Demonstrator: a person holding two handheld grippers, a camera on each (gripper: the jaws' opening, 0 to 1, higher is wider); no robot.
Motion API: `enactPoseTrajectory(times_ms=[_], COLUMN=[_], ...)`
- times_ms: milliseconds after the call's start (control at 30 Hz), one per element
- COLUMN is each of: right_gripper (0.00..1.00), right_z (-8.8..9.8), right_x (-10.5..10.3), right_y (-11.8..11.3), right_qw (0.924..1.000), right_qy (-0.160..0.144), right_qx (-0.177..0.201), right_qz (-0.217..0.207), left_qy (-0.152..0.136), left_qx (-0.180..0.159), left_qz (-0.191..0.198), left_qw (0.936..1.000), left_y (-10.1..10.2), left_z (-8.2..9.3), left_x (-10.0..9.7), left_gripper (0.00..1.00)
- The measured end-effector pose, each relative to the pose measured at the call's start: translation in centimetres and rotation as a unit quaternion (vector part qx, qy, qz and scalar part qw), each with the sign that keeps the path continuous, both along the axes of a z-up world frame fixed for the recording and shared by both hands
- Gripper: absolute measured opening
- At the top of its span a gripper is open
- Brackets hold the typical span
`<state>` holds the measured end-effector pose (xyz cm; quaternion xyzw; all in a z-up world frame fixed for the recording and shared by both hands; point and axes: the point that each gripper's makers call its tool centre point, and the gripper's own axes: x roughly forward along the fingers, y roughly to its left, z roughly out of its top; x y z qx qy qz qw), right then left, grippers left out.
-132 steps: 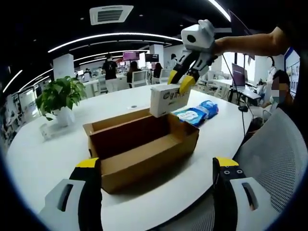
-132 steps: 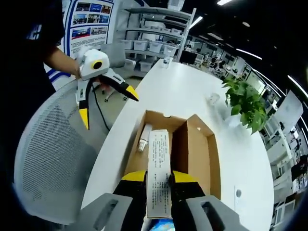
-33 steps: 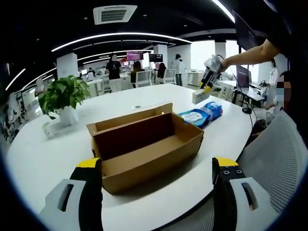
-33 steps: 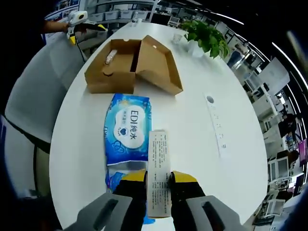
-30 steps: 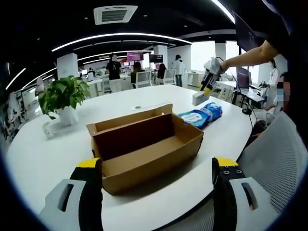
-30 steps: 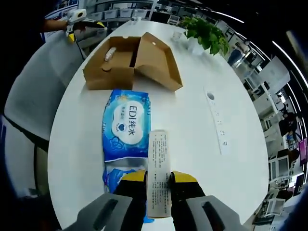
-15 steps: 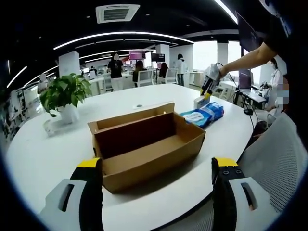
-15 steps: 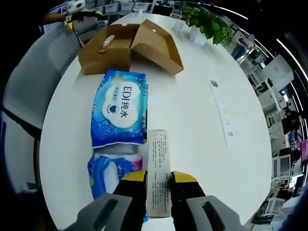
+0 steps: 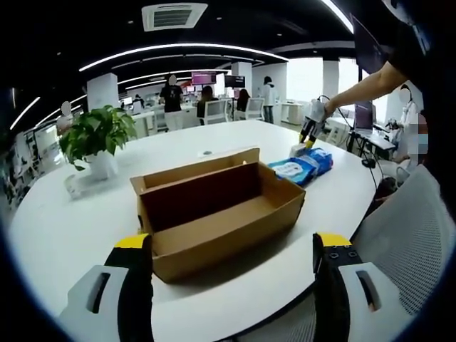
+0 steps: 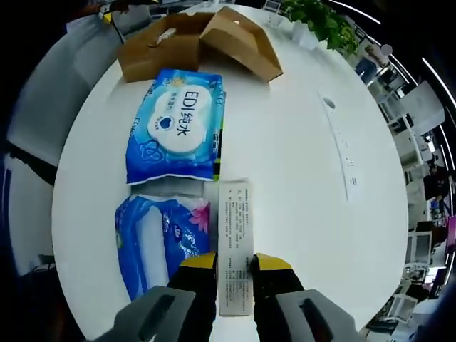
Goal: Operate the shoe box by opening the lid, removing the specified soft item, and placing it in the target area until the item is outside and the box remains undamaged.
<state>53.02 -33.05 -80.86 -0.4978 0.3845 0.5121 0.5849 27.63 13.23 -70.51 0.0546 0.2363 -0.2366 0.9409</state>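
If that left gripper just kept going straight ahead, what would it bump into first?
Most likely the open cardboard shoe box, which lies straight ahead between the left gripper's open jaws on the white table; depth is uncertain.

**Rig appearance: tongs and operator**

Left tongs (image 9: 231,285): two pale grey moulded arms, each with an oblong slot; black inner faces; yellow tips.

Right tongs (image 10: 235,267): same build. Grey shells, slotted, yellow tips over black inner faces. In the left gripper view they appear small and far off, white body with yellow-black tips.

Operator: dark short sleeve (image 9: 420,43) at upper right of left gripper view; forearm bare.
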Motion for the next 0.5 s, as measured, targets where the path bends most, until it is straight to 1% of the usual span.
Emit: enactPoseTrajectory(times_ms=[133, 500], right_gripper=[0.15, 0.15], right_z=[-0.22, 0.10], right_x=[0.01, -0.20], right_y=[-0.49, -0.08], right_qw=[0.9999, 0.9999], right_qy=[0.000, 0.004], right_qx=[-0.010, -0.008], right_qz=[0.007, 0.006], left_qy=[0.002, 0.004], left_qx=[0.000, 0.003], left_qz=[0.000, -0.003], left_qw=[1.0000, 1.0000], left_y=[0.05, -0.09], left_z=[-0.07, -0.10], left_x=[-0.02, -0.12], left_gripper=[0.97, 0.96])
